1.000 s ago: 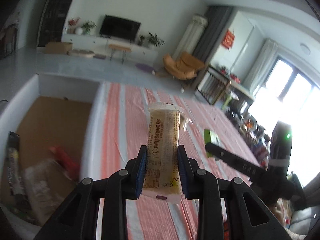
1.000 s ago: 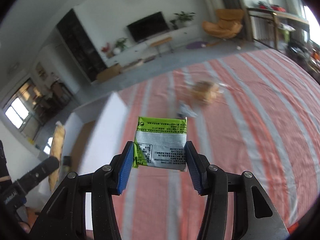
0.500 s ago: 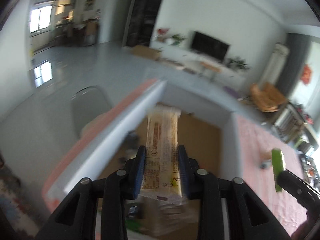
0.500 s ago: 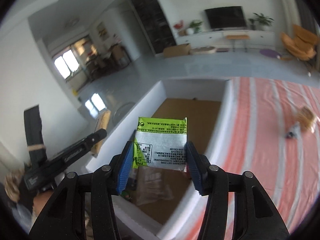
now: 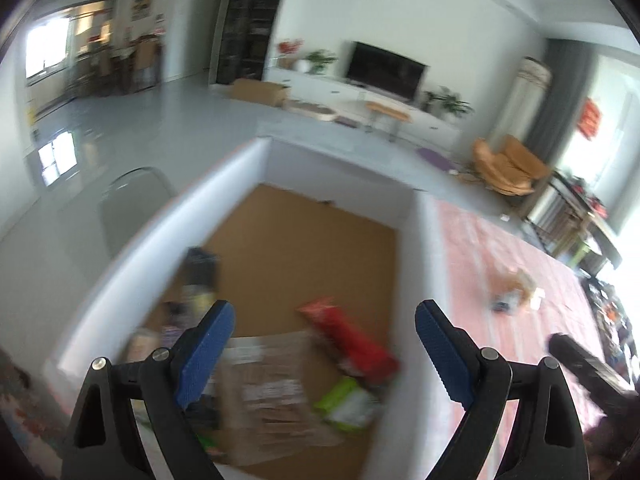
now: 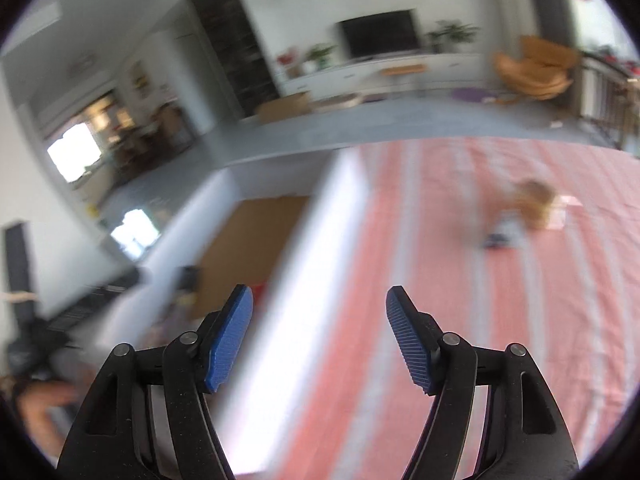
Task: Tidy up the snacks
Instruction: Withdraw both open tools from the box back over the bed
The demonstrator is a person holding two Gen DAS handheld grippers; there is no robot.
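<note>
My left gripper (image 5: 324, 320) is open and empty above a white-walled box (image 5: 224, 184) with a brown floor. In the box lie several snack packs: a green packet (image 5: 348, 400), a red pack (image 5: 352, 344), a clear wrapped pack (image 5: 268, 388) and a dark pack (image 5: 200, 272). My right gripper (image 6: 320, 312) is open and empty over the box's right wall (image 6: 304, 280), beside the striped cloth. A few snacks (image 6: 528, 208) lie blurred on the cloth; they also show in the left wrist view (image 5: 512, 292).
The table has a red and white striped cloth (image 6: 500, 320). The right gripper's body (image 5: 584, 368) shows at the left view's right edge. A grey chair (image 5: 132, 196) stands left of the box. Beyond lie open floor, a TV unit (image 5: 384, 68) and an orange armchair (image 5: 508, 164).
Both grippers have opened and let go of their packs. The yellow bar and the green packet are out of the jaws; a green packet now lies in the box. The right gripper swung right.
</note>
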